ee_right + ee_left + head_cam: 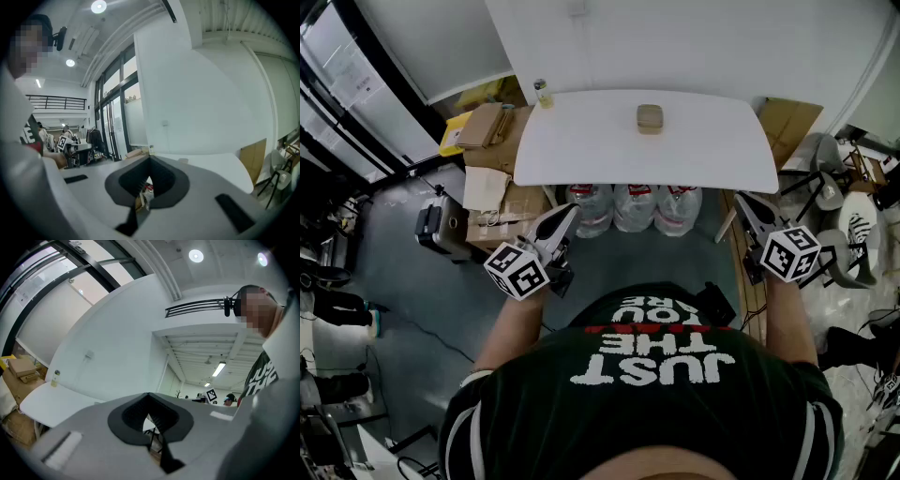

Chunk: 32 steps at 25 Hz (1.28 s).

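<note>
While closed, left gripper [571,213] and right gripper [740,200] near jugs [635,208] under table [581,150].

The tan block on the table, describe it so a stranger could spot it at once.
Find the white table ahead of the person. Near the middle of its far edge sits the tan block, low and squarish. The only other thing on top, a small bottle at the far left corner, stands taller.

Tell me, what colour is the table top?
White table top, clearest in the head view.
</note>
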Motion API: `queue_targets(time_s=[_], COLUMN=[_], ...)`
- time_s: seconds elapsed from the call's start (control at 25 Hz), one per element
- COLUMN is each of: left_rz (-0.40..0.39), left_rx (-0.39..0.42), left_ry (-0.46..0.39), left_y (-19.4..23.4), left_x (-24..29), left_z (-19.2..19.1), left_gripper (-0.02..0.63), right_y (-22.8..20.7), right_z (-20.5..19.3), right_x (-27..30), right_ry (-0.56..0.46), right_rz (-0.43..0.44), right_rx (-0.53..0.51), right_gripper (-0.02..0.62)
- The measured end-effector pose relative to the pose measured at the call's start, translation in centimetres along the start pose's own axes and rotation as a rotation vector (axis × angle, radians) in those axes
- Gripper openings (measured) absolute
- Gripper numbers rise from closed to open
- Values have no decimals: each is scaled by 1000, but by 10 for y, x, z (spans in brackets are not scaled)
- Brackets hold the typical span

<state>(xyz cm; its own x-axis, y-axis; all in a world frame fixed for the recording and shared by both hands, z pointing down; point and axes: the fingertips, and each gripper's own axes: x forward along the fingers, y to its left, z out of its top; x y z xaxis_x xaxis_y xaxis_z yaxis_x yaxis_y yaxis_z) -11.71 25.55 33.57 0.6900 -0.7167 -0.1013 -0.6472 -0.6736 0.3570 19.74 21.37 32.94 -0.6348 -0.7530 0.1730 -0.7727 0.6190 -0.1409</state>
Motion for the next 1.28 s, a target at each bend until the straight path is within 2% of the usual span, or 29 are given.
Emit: queue_targets(time_s=[0.48, 0.76, 1.12, 1.28], left_rz=[-7, -6, 4, 15], left_rx=[14, 30, 34, 28], left_ry=[4, 5, -19, -19], left_y=[-4, -15, -59, -65], left_x=[11, 23, 67, 84], left_z=[1, 3, -18, -33], left_gripper=[6, 6, 6, 6], right_y=[-10, -21, -76, -98], right_z=[2, 11, 8, 3], right_x=[-1, -13, -58, -59], right_ry=[-2, -39, -35, -24], right_rz=[4, 23, 37, 56], right_rx=[-3, 47, 28, 23], right_gripper=[-3, -3, -3, -3])
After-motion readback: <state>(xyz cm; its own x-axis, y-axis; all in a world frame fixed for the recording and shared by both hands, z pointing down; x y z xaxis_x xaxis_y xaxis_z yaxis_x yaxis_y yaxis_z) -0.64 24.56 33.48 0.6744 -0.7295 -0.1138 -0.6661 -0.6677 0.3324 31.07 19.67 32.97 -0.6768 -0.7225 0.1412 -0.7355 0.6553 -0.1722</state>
